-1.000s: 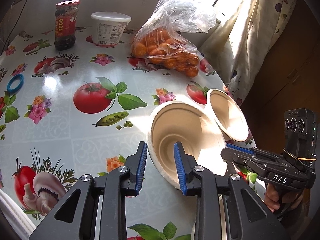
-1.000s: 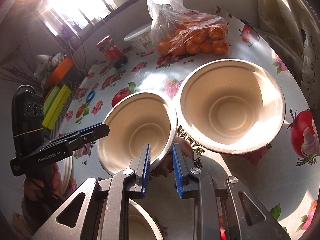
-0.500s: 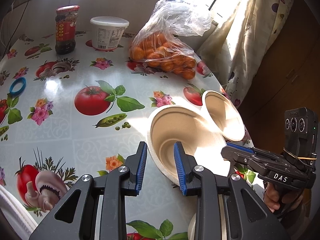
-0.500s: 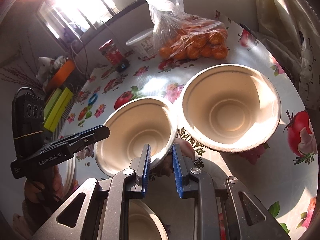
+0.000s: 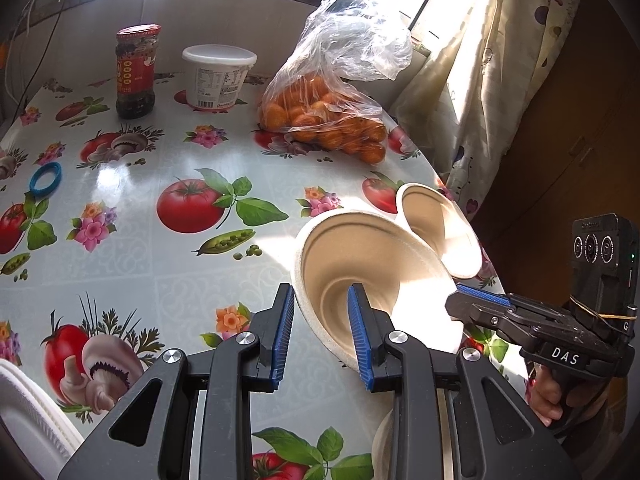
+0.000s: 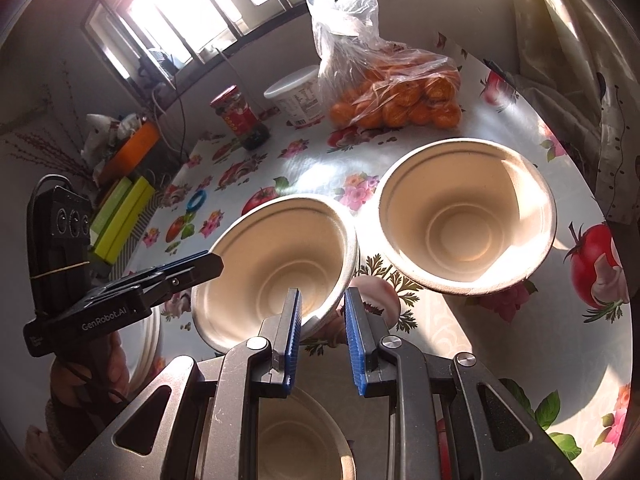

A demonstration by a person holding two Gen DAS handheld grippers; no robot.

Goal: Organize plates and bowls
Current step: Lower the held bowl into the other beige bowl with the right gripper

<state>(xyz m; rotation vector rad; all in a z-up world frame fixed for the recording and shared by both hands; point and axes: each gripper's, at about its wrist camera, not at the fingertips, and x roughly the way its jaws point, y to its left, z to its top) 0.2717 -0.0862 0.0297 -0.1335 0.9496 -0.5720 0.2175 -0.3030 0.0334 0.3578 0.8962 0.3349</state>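
Note:
Two beige pulp bowls stand at the table's right edge. My left gripper (image 5: 321, 336) has its jaws parted on either side of the near bowl's (image 5: 360, 264) rim. The same bowl (image 6: 276, 260) is straddled by my right gripper (image 6: 322, 336) at its near rim, jaws parted with a gap to the rim. The far bowl (image 6: 466, 220) stands free beside it; it also shows in the left wrist view (image 5: 440, 232). A third bowl (image 6: 300, 436) lies under my right gripper. White plates (image 5: 24, 412) are stacked at the near left.
A bag of oranges (image 5: 328, 116), a white tub (image 5: 218, 76) and a red-lidded jar (image 5: 136, 72) stand at the back. A blue ring (image 5: 45, 177) lies at the left. A curtain (image 5: 480, 80) hangs beyond the table's right edge.
Both grippers and the near bowl have shifted slightly; the view has drawn back a little. The right gripper's jaws stand a little wider apart.

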